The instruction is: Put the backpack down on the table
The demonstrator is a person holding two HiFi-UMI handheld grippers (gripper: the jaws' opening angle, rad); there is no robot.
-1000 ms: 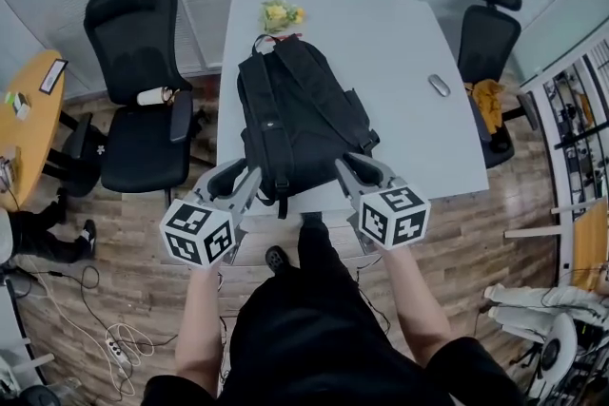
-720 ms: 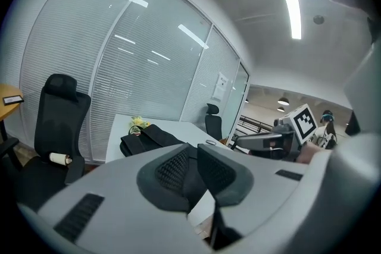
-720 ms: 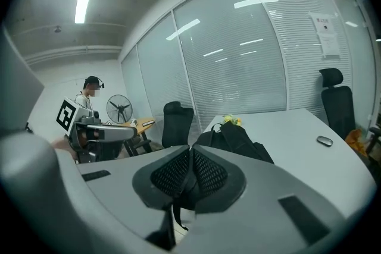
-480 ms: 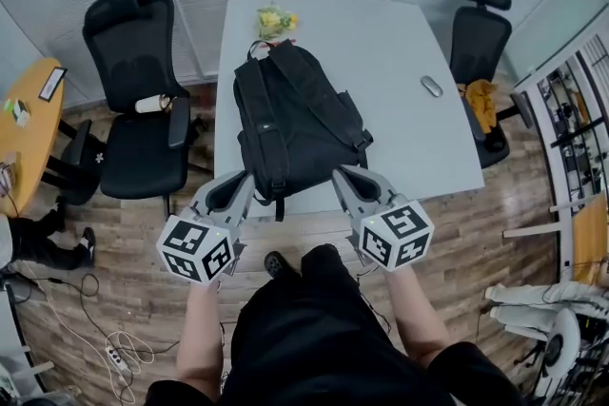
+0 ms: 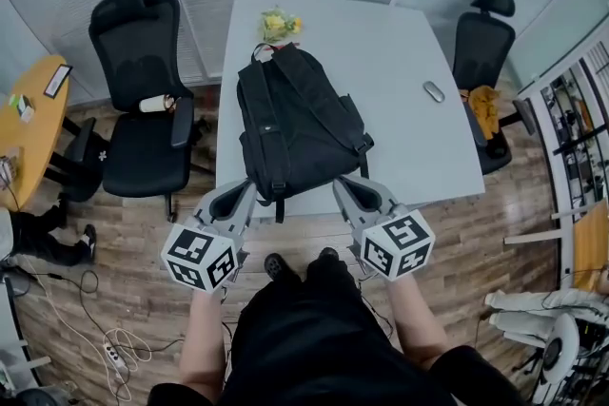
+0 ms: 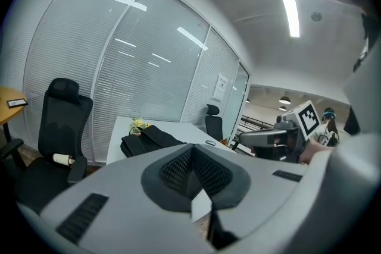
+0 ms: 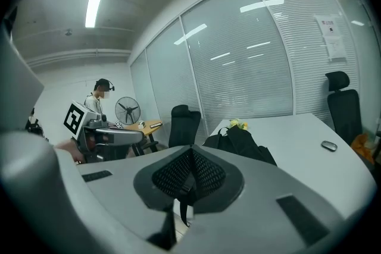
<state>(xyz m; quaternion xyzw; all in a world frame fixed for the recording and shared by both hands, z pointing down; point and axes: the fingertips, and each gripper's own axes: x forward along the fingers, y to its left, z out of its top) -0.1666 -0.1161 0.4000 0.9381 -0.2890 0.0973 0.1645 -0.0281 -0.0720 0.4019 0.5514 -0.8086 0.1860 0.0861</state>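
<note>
The black backpack (image 5: 300, 133) lies flat on the white table (image 5: 400, 52), its bottom end at the near edge and one strap hanging over it. My left gripper (image 5: 249, 190) is shut just off the bag's near left corner; its jaws have just closed with nothing between them. Off the near right corner my right gripper (image 5: 341, 185) is also shut and empty. The left gripper view has the closed pads (image 6: 191, 151) in front and the backpack (image 6: 149, 137) behind them. In the right gripper view the backpack (image 7: 241, 143) lies beyond the shut right gripper (image 7: 191, 154).
Yellow flowers (image 5: 278, 22) lie at the table's far end by the bag's top handle. A computer mouse (image 5: 434, 91) sits at the right side. Black office chairs stand left (image 5: 143, 109) and right (image 5: 481, 43) of the table. A wooden desk (image 5: 24, 124) is far left.
Both grippers have drawn back a little from the backpack's near end towards me, and their jaws have closed. The backpack has stayed in place on the table.
</note>
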